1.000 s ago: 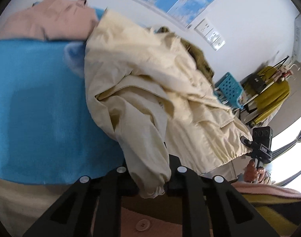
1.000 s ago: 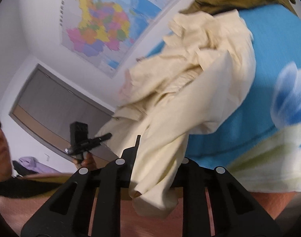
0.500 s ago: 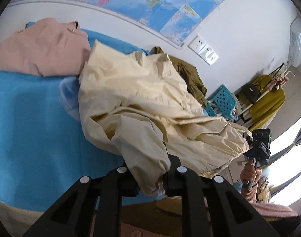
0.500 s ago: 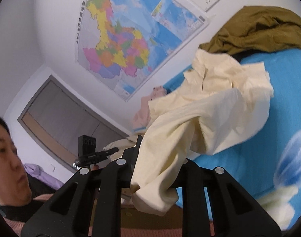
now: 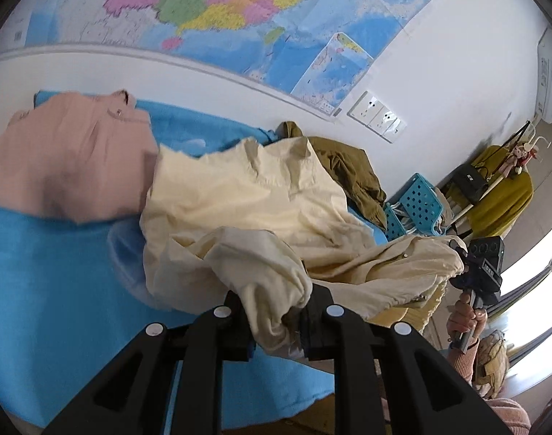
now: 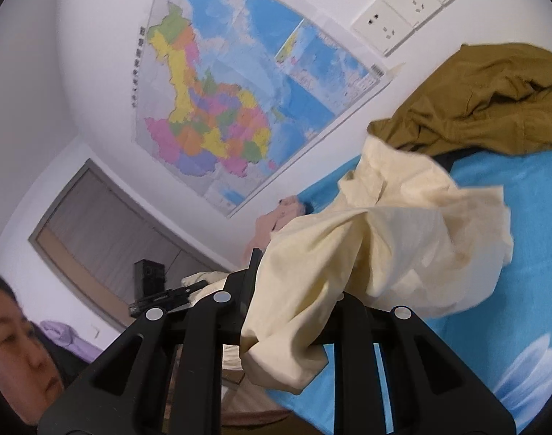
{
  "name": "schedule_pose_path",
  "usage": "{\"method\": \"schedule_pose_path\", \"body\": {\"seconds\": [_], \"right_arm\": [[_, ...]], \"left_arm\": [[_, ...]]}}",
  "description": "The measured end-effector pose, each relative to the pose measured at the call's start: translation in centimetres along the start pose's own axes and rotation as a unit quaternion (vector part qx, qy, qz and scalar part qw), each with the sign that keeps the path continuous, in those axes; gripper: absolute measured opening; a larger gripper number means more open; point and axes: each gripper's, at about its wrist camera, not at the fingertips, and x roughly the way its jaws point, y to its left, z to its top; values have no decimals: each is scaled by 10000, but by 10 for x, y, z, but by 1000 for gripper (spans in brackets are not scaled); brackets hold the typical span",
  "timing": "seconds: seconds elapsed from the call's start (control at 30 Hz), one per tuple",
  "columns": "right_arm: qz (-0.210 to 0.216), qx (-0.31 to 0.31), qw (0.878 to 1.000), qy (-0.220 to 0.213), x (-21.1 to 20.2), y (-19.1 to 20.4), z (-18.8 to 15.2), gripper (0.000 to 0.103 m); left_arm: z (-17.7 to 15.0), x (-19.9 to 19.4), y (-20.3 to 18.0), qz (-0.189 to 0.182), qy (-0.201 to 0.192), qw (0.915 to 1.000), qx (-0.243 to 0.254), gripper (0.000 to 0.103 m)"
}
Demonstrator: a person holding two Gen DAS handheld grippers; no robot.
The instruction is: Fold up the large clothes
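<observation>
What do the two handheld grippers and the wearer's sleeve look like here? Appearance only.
Left gripper and right gripper: matte black plastic, angular linkage arms with triangular cut-outs, round silver-white pivot pins at the joints. Seen from the left wrist view, the right one carries a boxy black camera block above its handle. Pink knit sleeve cuff. No cables show.

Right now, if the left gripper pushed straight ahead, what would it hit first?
The cream jacket it already grips, bunched directly ahead of the left gripper; beyond that probably the blue blanket, though depth is unclear.
</observation>
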Motion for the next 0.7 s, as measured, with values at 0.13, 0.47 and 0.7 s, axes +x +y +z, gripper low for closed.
{"method": "schedule_pose_path", "body": {"seconds": [0.13, 0.47, 0.7], "right_arm": [[-36, 27, 10000, -29, 9, -5, 16, 18], [-262, 275, 9993, -5, 37, -25, 57, 18], [-514, 308, 9982, 54, 62, -38, 84, 18]], "left_arm": [[21, 5, 0, 87, -14, 10000, -13, 16], [74, 28, 7, 231, 22, 9996, -135, 16], [107, 53, 18, 442, 152, 9986, -263, 16]]}}
